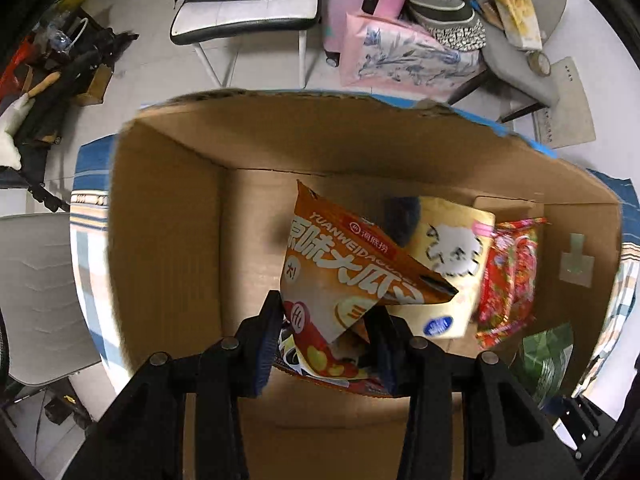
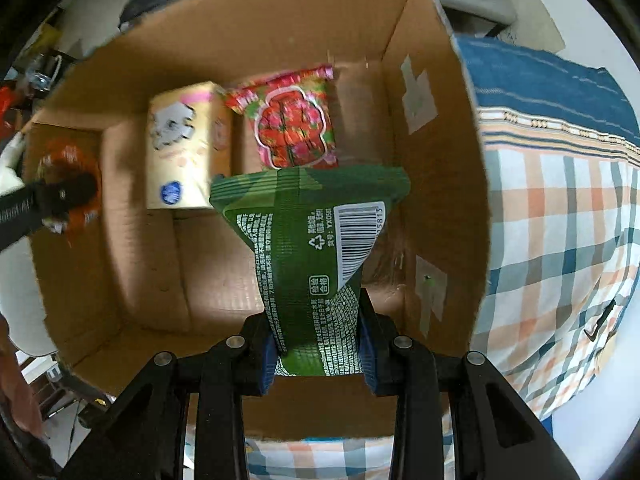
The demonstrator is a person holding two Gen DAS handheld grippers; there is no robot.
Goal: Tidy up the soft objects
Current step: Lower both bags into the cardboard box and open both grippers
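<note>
Both tongs over the open cardboard box (image 1: 168,208), each pinching a snack bag.
Box sits on a plaid cloth (image 2: 560,208). Inside, far end: cream tissue pack (image 2: 188,148) left, red candy bag (image 2: 296,128) right beside it. Left tongs (image 1: 326,344) clamp the orange snack bag (image 1: 344,264); right tongs (image 2: 318,344) clamp the green bag (image 2: 308,240), both hanging in the box.

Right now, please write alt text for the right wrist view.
The right tool grips a green snack bag above an open cardboard box. A yellow tissue pack and a red candy bag lie inside.
</note>
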